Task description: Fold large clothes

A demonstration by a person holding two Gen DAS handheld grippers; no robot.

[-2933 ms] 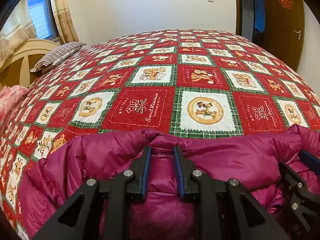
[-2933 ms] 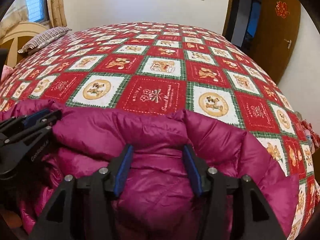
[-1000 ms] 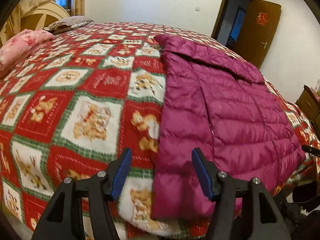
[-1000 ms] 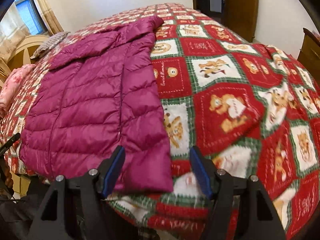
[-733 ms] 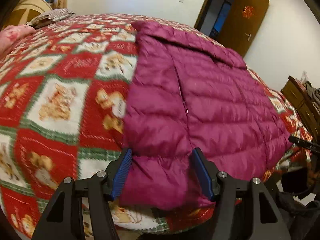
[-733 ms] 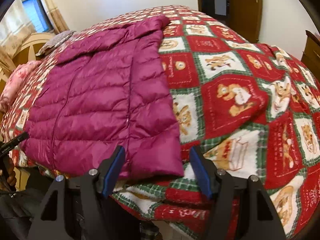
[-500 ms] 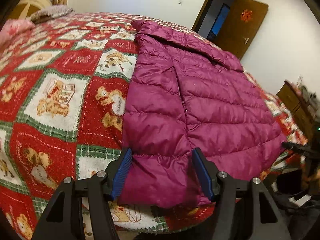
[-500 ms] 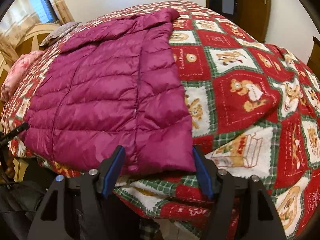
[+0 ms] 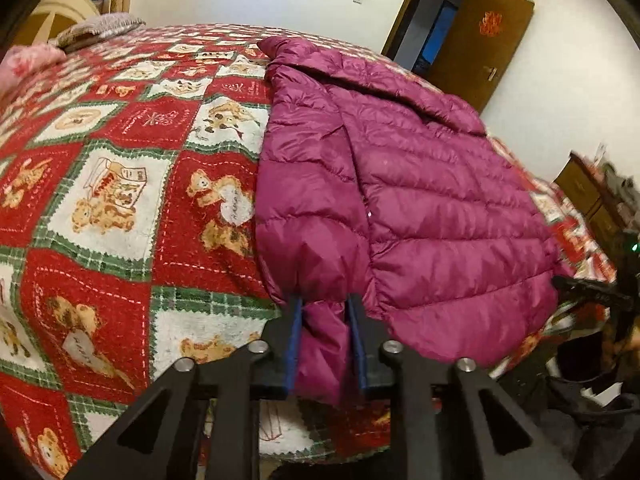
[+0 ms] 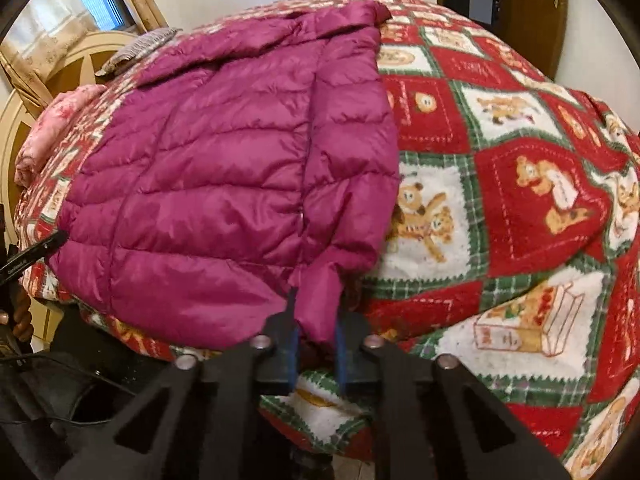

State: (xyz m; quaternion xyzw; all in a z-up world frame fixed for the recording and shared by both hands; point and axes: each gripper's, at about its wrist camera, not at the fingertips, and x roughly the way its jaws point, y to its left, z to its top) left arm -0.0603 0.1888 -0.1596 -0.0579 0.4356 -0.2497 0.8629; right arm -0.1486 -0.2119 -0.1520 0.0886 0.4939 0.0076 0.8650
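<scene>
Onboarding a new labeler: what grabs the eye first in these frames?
The magenta puffer jacket spread flat on the bed, collar toward the far side, hem hanging over the near edge. Beneath it, the loud red-and-green teddy-bear blanket covers the whole bed. The left gripper and right gripper each pinch a bottom corner of the jacket's hem.

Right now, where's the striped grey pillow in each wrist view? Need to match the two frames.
Left wrist: striped grey pillow sits upper left, at the far end of the bed by the headboard.
Right wrist: same pillow upper left, just past the magenta quilted puffer jacket.
Shared landmark: the cream wooden headboard behind it.
</scene>
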